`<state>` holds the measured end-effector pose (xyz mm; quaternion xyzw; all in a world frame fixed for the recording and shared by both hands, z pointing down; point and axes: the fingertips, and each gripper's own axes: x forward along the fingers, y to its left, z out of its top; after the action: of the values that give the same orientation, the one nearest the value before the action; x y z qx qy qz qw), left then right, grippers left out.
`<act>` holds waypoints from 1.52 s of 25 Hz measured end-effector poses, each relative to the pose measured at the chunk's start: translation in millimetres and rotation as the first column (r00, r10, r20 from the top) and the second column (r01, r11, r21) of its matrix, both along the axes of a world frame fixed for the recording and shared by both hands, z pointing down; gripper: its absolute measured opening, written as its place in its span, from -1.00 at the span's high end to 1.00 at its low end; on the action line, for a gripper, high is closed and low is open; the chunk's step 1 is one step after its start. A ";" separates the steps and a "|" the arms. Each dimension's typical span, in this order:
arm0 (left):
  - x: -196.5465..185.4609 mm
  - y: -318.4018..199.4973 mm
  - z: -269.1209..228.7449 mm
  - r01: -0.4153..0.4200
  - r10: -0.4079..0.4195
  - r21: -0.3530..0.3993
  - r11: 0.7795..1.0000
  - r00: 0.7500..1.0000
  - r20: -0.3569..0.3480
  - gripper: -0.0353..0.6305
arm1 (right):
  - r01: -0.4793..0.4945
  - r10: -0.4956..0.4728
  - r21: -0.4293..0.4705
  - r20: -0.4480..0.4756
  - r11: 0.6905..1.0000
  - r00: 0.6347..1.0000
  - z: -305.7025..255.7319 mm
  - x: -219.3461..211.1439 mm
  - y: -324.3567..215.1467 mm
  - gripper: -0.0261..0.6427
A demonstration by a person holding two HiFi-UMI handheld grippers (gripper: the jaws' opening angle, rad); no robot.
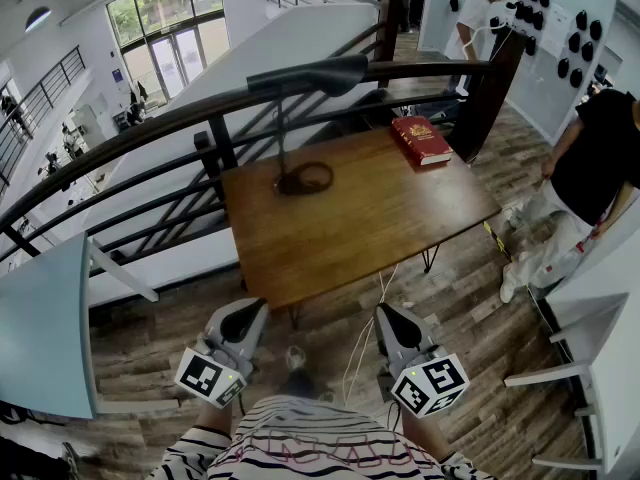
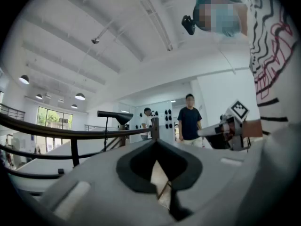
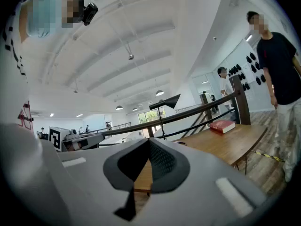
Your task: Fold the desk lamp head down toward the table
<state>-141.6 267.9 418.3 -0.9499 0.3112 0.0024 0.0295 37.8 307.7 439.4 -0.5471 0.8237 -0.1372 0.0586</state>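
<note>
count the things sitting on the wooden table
2: a black desk lamp standing near the far left edge of the brown wooden table, and a red hardcover book at its far right corner. Nothing looks hidden.

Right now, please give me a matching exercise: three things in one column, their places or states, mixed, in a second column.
1. black desk lamp with round base
2. red hardcover book
3. left gripper

A. lies at the brown wooden table's far right corner
B. jaws shut, empty, before the table's near edge
C. stands upright, head raised

Pairs: 1-C, 2-A, 3-B
</note>
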 end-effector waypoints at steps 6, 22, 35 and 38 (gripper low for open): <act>6.3 -0.1 0.2 -0.029 0.030 -0.012 0.999 1.000 0.004 0.89 | 0.015 -0.015 0.011 0.024 1.000 1.000 -4.2 -0.1 -1.5 0.92; 4.0 -111.2 6.2 -0.068 0.067 -0.038 0.997 0.997 -0.042 0.20 | -0.066 0.066 0.004 0.007 0.998 0.998 -11.0 1.7 -110.4 0.30; -34.4 -276.3 -10.2 -0.101 0.099 -0.035 0.994 0.993 -0.062 0.04 | -0.160 0.161 0.022 -0.025 0.987 0.987 -35.8 -27.5 -253.1 0.25; -42.9 -304.4 -10.0 -0.114 0.111 -0.034 0.993 0.991 -0.076 0.03 | -0.186 0.187 0.023 -0.044 0.982 0.981 -37.8 -32.3 -277.3 0.24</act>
<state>-184.5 -36.5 408.2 -0.9656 0.2579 0.0332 -0.0005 5.5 30.4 401.5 -0.6242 0.7712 -0.1110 0.0574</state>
